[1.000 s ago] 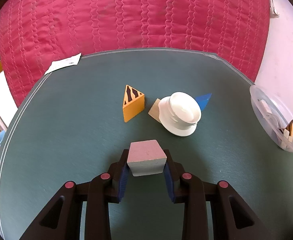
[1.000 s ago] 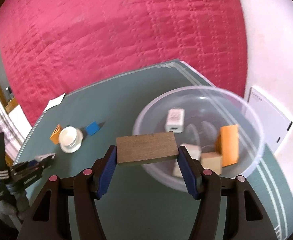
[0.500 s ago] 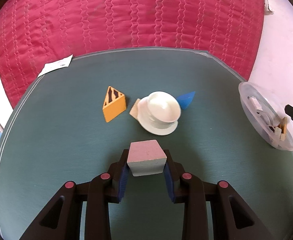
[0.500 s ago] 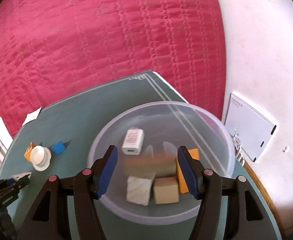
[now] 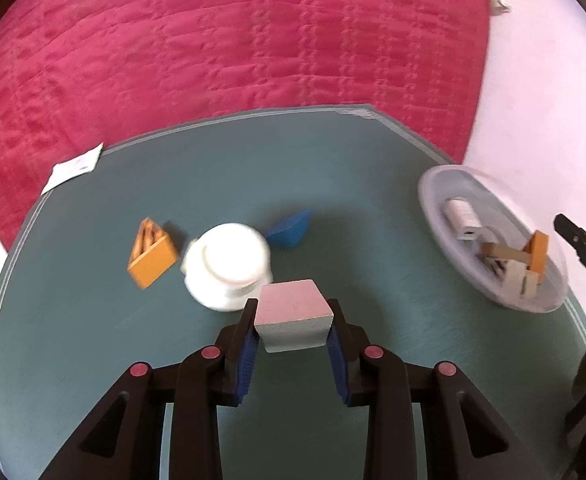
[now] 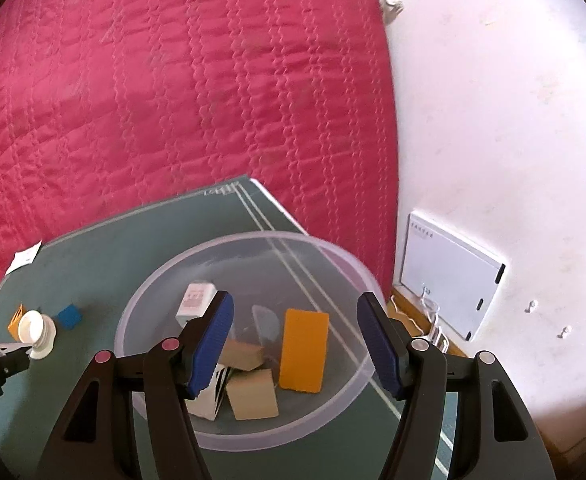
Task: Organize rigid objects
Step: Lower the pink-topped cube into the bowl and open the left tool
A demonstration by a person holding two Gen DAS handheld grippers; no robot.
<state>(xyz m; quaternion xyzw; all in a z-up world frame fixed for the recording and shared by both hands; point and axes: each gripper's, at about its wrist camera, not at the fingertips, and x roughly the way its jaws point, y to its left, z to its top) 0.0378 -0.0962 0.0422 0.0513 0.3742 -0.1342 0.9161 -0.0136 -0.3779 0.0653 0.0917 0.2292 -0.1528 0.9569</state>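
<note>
My left gripper (image 5: 291, 322) has its jaws clamped on a pale pink block (image 5: 291, 314), held above the middle of the green counter (image 5: 93, 340). My right gripper (image 6: 295, 336) hangs over the clear plastic bowl (image 6: 249, 436) near the counter's right edge, jaws parted and gripping nothing; inside lie an orange block (image 6: 303, 350), 2 tan blocks and a white charger (image 6: 195, 300). On the counter's left half sit an orange wedge (image 5: 151, 254), a white cup (image 5: 229, 266) and a blue block (image 5: 289, 230).

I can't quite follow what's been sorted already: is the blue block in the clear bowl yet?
No, the blue block lies on the green table, left of the clear bowl, beside a white cup.
</note>
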